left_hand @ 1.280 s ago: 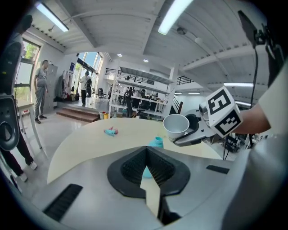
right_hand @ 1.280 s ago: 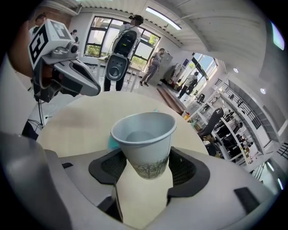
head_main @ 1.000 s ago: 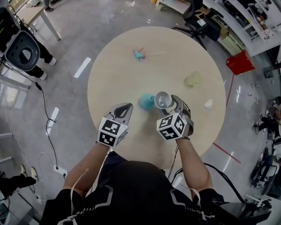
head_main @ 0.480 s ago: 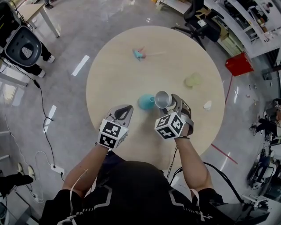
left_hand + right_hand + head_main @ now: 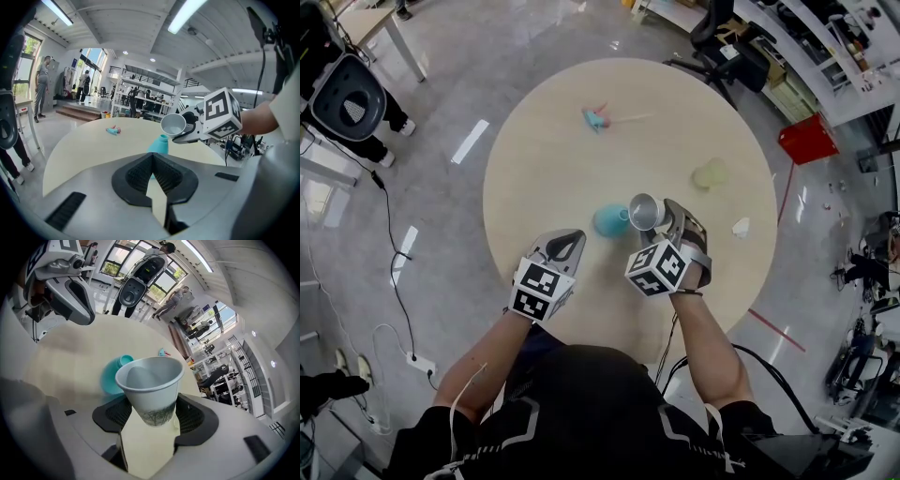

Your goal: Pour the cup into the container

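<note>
Nearest the wearer, the left gripper hovers over the round table with its jaws closed together on nothing, while the right gripper clamps the lower part of a paper cup between widely spread jaws. The cup is tipped on its side, its mouth turned toward the left gripper, just beside and above the neck of the teal container standing mid-table. Farther off lie a small teal-and-pink object and a pale green item, well apart.
</note>
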The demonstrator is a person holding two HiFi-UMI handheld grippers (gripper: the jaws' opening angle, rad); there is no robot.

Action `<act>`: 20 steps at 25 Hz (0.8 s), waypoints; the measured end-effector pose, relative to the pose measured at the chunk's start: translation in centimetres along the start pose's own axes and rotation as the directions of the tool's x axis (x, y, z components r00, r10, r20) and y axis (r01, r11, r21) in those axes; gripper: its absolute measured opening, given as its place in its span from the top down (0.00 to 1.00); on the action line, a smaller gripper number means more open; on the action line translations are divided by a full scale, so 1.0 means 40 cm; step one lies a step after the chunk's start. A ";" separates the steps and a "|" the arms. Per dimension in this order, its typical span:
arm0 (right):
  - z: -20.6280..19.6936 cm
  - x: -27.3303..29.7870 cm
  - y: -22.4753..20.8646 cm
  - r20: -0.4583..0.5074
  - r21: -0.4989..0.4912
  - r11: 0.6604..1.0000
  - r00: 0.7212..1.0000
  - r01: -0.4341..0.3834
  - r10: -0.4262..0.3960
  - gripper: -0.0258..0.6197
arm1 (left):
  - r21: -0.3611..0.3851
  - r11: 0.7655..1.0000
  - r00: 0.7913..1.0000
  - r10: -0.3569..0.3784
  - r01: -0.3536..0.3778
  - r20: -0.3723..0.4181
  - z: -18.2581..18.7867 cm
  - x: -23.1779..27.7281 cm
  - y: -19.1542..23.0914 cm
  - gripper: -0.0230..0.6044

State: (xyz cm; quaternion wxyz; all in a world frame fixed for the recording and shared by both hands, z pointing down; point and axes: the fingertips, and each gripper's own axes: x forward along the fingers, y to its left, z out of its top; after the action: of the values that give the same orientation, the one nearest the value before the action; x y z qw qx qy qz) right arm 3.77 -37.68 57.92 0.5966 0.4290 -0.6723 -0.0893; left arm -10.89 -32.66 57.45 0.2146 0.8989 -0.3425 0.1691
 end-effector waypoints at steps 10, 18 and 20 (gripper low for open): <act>0.004 0.001 -0.008 -0.007 -0.055 0.998 0.999 0.035 -0.036 0.50 | -0.008 1.000 1.000 -0.004 0.005 0.003 -0.002 0.007 -0.008 0.98; 0.004 0.000 -0.008 -0.015 -0.076 0.996 0.999 0.038 -0.039 0.50 | -0.013 1.000 1.000 -0.009 0.009 -0.003 -0.005 0.006 -0.013 0.98; 0.002 -0.001 -0.009 -0.018 -0.083 0.996 0.999 0.039 -0.041 0.50 | -0.014 1.000 1.000 -0.009 0.009 -0.003 -0.004 0.007 -0.015 0.98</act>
State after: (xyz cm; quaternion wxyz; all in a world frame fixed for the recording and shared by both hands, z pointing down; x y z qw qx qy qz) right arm 3.85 -37.89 57.63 0.6184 0.4181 -0.6536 -0.1247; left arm -10.30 -32.32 57.54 0.2218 0.8988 -0.3393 0.1670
